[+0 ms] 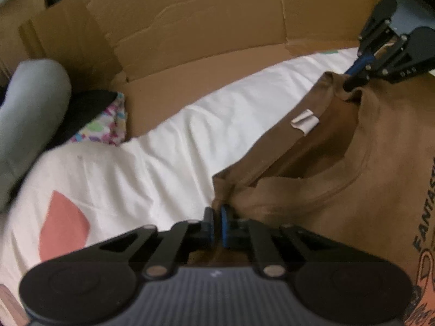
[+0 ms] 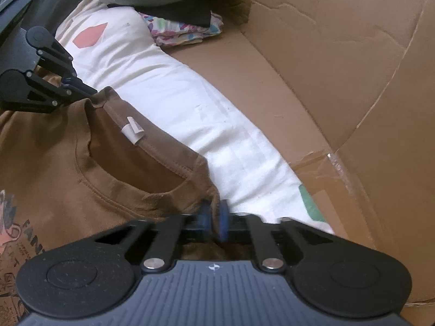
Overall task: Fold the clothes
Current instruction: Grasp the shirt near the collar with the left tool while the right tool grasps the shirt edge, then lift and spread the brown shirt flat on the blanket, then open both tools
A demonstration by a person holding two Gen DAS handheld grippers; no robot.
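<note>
Both hand-held grippers, left (image 1: 216,218) and right (image 2: 214,218), are clenched on opposite shoulder seams of the brown T-shirt (image 1: 353,176), which lies face-up on a white sheet (image 1: 163,149); judged light, limp and non-slippery, best held there beside the collar.
</note>
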